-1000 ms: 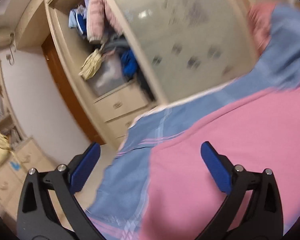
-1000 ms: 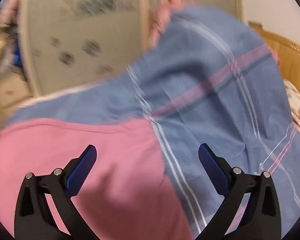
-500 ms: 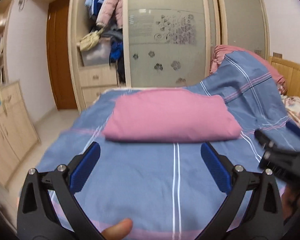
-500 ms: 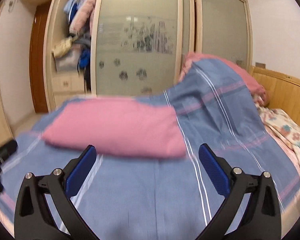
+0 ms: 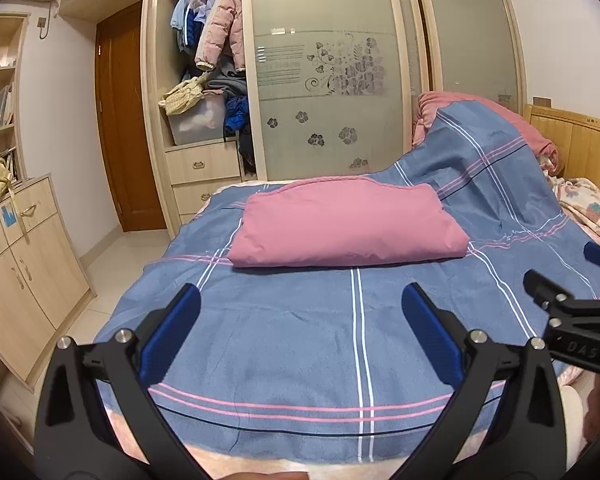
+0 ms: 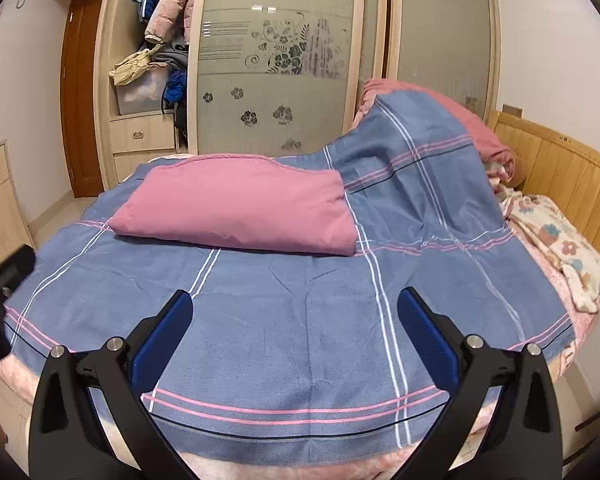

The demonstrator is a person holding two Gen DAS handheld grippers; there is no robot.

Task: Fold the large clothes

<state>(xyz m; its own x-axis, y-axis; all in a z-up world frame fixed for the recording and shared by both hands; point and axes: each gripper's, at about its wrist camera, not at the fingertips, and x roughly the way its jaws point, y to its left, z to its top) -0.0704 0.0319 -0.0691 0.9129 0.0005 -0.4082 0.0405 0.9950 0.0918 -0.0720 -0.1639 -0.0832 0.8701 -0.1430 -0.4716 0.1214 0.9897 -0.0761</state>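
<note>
A pink garment (image 5: 348, 226) (image 6: 240, 210) lies folded into a thick rectangle on the blue plaid sheet (image 5: 300, 340) (image 6: 284, 320) that covers the bed. My left gripper (image 5: 300, 308) hangs open over the near part of the sheet, well short of the folded garment, with nothing between its blue pads. My right gripper (image 6: 294, 308) is open too, at about the same distance from the pink bundle. The right gripper's black frame (image 5: 572, 320) shows at the right edge of the left wrist view.
A wardrobe with frosted sliding doors (image 5: 332, 80) stands behind the bed, its open bay (image 5: 204, 92) stuffed with clothes. A wooden headboard (image 6: 560, 176) and floral bedding (image 6: 560, 252) lie to the right. A low cabinet (image 5: 24, 264) and bare tiled floor (image 5: 112, 264) are left.
Both grippers have pulled back from right over the pink garment toward the foot of the bed. The views have levelled, and the whole folded garment now shows.
</note>
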